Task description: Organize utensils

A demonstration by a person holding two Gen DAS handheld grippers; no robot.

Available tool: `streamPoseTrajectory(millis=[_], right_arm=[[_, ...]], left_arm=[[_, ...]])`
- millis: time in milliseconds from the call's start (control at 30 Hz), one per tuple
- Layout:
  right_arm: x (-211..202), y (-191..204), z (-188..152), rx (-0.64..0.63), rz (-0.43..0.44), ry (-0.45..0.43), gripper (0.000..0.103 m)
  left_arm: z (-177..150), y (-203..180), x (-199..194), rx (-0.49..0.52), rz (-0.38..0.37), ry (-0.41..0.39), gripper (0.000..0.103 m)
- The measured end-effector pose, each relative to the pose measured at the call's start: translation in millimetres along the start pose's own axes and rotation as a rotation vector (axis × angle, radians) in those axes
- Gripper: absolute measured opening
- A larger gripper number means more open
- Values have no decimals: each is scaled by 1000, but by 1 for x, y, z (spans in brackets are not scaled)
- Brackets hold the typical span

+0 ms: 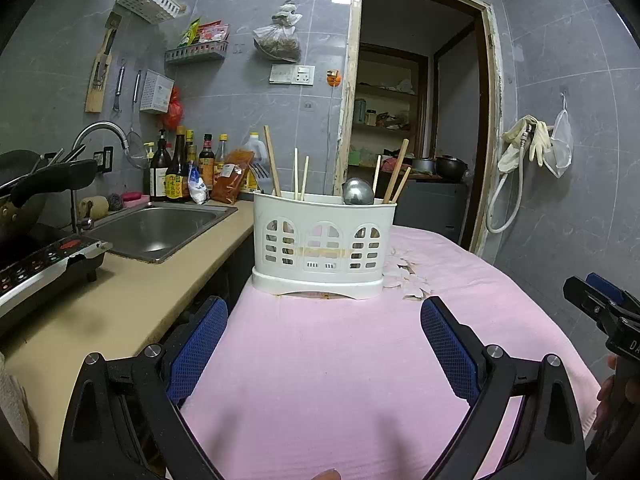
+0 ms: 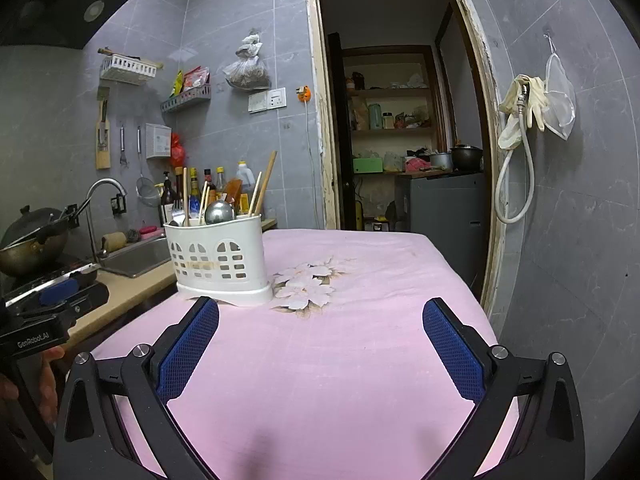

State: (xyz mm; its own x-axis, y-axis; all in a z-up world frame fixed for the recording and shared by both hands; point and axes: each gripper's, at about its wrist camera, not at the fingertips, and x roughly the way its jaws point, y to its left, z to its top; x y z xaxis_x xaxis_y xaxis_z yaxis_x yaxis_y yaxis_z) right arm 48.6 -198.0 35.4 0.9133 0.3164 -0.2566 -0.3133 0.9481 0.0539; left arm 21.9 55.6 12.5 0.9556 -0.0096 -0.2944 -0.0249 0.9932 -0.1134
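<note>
Closest to my left camera is the left tool (image 1: 324, 330), its two blue-padded fingers (image 1: 198, 350) spread wide with nothing between them, hanging over the near part of the desk (image 1: 320, 360), which is covered in a pink cloth. My right tool (image 2: 320, 334) reads the same from its own camera: fingers wide apart, empty, above the pink cloth and nearer the desk's right edge. In the left view the right tool shows only as a dark body at the frame's right margin, held by a hand (image 1: 612, 396).

The white utensil holder (image 1: 322, 244) stands upright toward the far left part of the desk, close to its left edge, on a matching white drip base. Its front wall has three arched, slotted windows. Several wooden chopsticks (image 1: 273, 168) stick up out of it, leaning at different angles, some on the left and some on the right. A metal ladle (image 1: 357, 192) rests in it, rounded bowl up, right of centre. I cannot tell which inner compartment each piece sits in.

Just beside the holder, on its right, a printed flower pattern (image 2: 306, 284) shows on the cloth. Off the desk's left edge runs a beige counter with a steel sink (image 1: 160, 228).
</note>
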Motion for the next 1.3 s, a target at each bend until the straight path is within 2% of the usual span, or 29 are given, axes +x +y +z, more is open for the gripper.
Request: streamPoseTrajectory(millis=[1300], right_arm=[[1,0,-2,6,4,3,103]], left_arm=[[-1,1,1,-6,6,1,95]])
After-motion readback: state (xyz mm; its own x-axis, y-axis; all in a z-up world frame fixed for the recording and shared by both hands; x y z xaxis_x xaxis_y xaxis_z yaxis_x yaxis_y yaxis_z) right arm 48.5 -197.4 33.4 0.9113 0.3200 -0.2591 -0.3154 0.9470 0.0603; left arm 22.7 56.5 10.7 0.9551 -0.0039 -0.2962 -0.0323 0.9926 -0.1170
